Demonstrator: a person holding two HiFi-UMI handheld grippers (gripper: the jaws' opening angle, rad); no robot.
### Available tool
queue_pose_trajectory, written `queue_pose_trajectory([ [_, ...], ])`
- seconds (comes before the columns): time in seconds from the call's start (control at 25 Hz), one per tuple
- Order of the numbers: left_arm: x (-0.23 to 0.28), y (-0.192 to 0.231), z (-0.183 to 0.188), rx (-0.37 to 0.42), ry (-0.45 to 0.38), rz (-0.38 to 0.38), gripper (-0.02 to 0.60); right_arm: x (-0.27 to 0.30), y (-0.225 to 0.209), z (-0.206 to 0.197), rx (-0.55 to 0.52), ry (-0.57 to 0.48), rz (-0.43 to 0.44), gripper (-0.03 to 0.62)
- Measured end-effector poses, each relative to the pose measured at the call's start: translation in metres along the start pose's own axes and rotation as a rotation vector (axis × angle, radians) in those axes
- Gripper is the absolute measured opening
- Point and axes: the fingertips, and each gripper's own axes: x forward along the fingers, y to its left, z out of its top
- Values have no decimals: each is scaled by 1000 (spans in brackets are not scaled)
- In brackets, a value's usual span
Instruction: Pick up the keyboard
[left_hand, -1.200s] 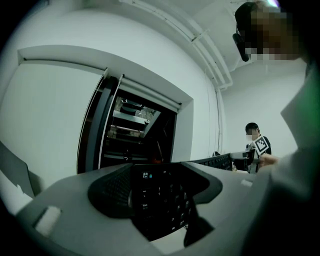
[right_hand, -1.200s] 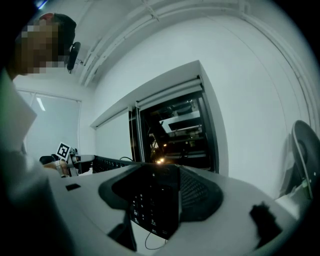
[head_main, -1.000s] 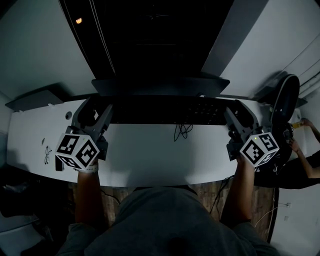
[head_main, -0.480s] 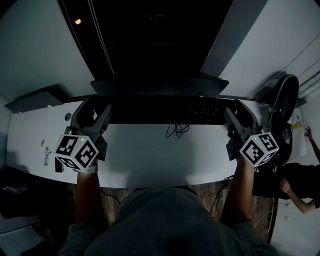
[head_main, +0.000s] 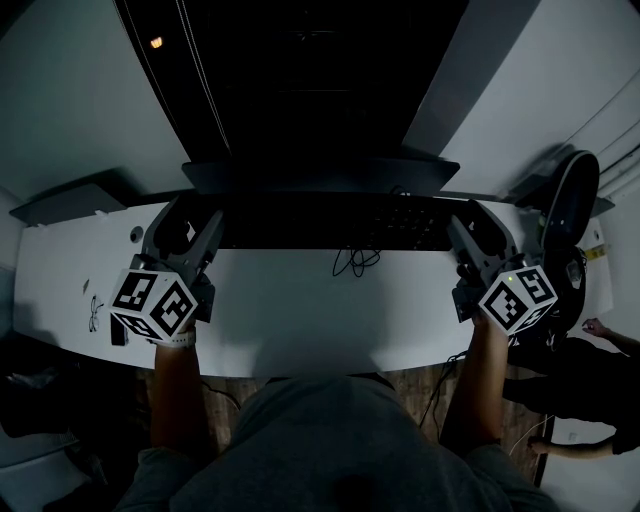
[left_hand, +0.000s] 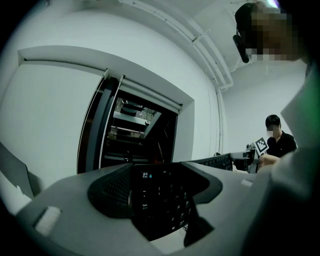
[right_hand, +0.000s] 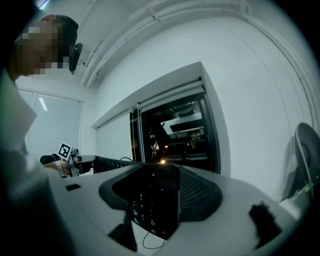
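Both ends of the black keyboard (head_main: 320, 220) sit in your grippers: it lies lengthwise across the far side of the white desk (head_main: 300, 325), just in front of the dark monitor base (head_main: 320, 172). Your left gripper (head_main: 190, 224) has its jaws clamped on the keyboard's left end, and your right gripper (head_main: 476, 228) has its jaws clamped on the right end. In each gripper view the keyboard's short edge fills the gap between the two grey jaws, keys facing the camera. In both of those views a strip of pale desk shows under the keyboard's end, though from the head view you cannot tell whether it is clear of the surface. A thin dark cable (head_main: 350, 262) curls on the desk just in front of the keyboard's middle. The marker cubes (head_main: 153, 303) ride at the near ends of the grippers, over the desk's front part. Beyond the desk's right end another person (head_main: 590, 370) is partly in view.
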Motion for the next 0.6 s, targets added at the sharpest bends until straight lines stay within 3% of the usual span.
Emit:
queue_pose_trajectory([
  [0.6, 1, 1, 0, -5, 3, 3, 285, 2, 3, 2, -5, 9, 11, 238],
])
